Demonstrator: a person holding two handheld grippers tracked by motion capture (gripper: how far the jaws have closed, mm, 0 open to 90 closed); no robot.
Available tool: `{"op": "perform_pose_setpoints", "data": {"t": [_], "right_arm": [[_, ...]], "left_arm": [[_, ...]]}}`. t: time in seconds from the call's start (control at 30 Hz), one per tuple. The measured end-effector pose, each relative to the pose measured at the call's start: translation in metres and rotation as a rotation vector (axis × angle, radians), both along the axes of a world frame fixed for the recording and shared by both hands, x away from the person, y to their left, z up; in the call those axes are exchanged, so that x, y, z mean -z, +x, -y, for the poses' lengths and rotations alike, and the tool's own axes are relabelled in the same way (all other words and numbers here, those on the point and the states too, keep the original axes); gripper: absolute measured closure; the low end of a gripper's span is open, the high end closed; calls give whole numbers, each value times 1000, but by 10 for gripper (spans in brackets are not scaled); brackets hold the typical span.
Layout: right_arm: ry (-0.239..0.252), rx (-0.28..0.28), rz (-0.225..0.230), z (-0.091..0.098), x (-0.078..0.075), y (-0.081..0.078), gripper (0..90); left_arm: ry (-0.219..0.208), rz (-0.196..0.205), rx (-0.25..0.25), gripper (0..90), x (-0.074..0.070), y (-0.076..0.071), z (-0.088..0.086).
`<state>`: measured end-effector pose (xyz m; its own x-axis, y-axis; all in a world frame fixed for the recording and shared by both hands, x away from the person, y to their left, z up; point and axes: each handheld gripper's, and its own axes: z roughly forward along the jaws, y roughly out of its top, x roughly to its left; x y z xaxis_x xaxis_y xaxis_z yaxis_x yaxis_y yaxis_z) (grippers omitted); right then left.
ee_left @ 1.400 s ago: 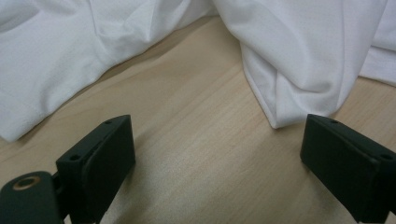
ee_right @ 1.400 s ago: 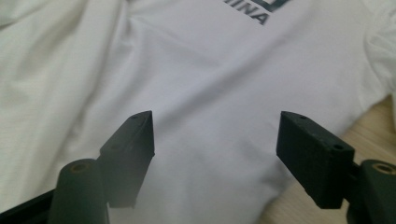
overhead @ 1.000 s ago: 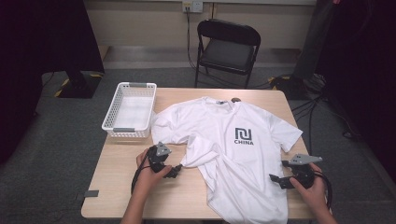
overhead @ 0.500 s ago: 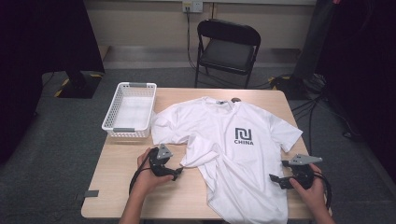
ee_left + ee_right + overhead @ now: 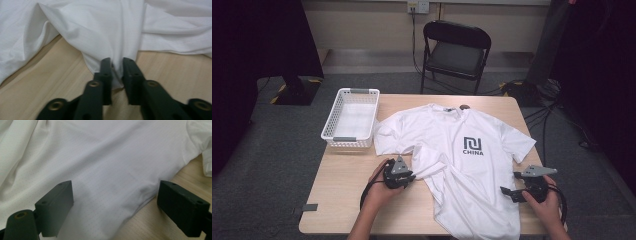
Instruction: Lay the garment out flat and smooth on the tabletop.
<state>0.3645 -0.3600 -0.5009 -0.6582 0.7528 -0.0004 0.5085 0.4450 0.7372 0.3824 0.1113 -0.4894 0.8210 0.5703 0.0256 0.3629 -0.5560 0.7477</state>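
On the table point(image 5: 347, 185), left claw point(image 5: 116, 68) just closed, pinching T-shirt point(image 5: 110, 32) edge

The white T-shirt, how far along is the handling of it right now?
Early. The white T-shirt lies mostly flat on the table, one side already bunched inward. In hand: the left tongs have just been closing and pinch that fold. The right tongs stand open over the other edge, gripping nothing. The basket holds nothing yet.

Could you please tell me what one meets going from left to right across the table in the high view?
Basket → left gripper → T-shirt → right gripper.
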Motion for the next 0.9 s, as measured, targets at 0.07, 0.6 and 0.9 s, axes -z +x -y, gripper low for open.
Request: {"op": "perform_pose_setpoints", "data": {"t": [0.07,0.6,0.9], "right_arm": [[0,0,0,0,0,0,124],[0,0,0,0,0,0,124],[0,0,0,0,0,0,124]], "left_arm": [[-51,-36,-6,852,-5,-3,-2],[-201,-118,-46,864,-41,-24,-61],[-174,-55,-174,851,-32,-19,-66]]}}
